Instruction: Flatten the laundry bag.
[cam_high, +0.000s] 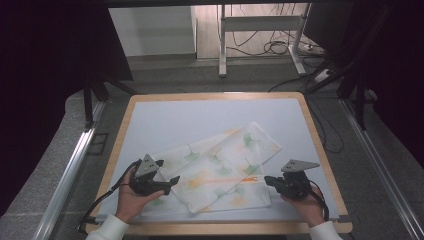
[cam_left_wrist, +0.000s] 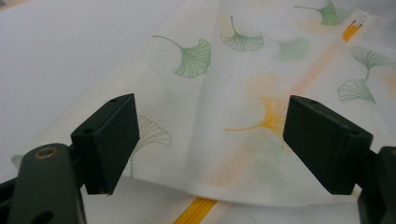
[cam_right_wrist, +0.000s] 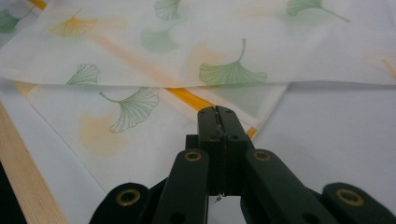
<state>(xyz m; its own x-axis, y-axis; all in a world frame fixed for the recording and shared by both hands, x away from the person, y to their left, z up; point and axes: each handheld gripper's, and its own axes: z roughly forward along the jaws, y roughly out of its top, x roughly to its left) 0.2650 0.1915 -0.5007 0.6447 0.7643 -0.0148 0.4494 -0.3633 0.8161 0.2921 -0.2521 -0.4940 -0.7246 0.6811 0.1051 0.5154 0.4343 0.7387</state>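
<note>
A white cloth (cam_high: 220, 165) printed with green and orange ginkgo leaves lies flat and folded over itself on the white mat. An orange zipper strip (cam_high: 235, 179) runs along one of its edges. My left gripper (cam_high: 167, 171) is open at the cloth's left side. In the left gripper view its jaws stand wide apart over the cloth (cam_left_wrist: 210, 93), and the zipper strip (cam_left_wrist: 198, 210) peeks out beneath the fold. My right gripper (cam_high: 266, 180) is shut at the cloth's right edge. The right gripper view shows its jaws pressed together (cam_right_wrist: 217, 112) above the lower layer, with nothing visible between them.
The white mat (cam_high: 200, 115) covers a table with a light wooden rim (cam_high: 320, 150). That rim (cam_right_wrist: 23, 177) runs close to the right gripper's left. Beyond the table's far edge stand metal desk legs and cables (cam_high: 270, 47) on the floor.
</note>
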